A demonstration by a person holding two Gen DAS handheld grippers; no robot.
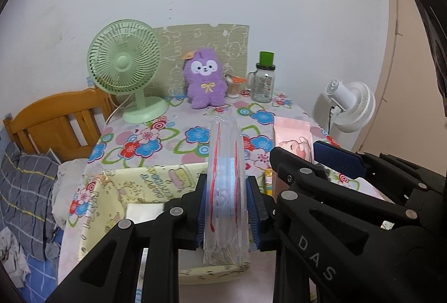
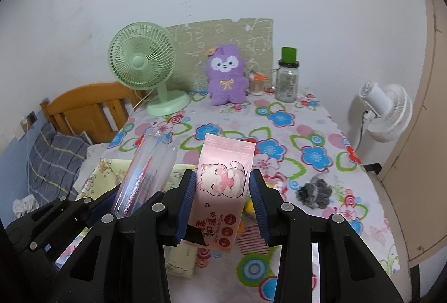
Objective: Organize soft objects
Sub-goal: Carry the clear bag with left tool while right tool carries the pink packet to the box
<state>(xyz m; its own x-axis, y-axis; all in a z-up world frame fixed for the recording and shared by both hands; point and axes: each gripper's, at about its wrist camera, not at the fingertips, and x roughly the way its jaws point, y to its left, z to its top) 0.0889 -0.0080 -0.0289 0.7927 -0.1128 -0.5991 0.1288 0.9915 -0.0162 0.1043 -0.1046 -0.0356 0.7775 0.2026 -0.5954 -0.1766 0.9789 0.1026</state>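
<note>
Holding both packs above the yellow box [image 1: 117,191]: your left gripper [image 1: 226,212] clamped the clear pack [image 1: 225,185], right gripper [image 2: 222,206] clamped the pink wipes pack [image 2: 223,185]. Neither was binned yet; grey soft item [image 2: 314,191] and purple plush [image 2: 226,73] were still on the tbl, approx early stage.

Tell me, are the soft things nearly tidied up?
Not yet. The yellow fabric box seems to hold only one flat packet so far. In hand: the left gripper pinches a clear plastic pack, and the right gripper pinches a pink wet-wipes pack, both above the table. Left over: the grey knitted item and the purple plush toy.
</note>
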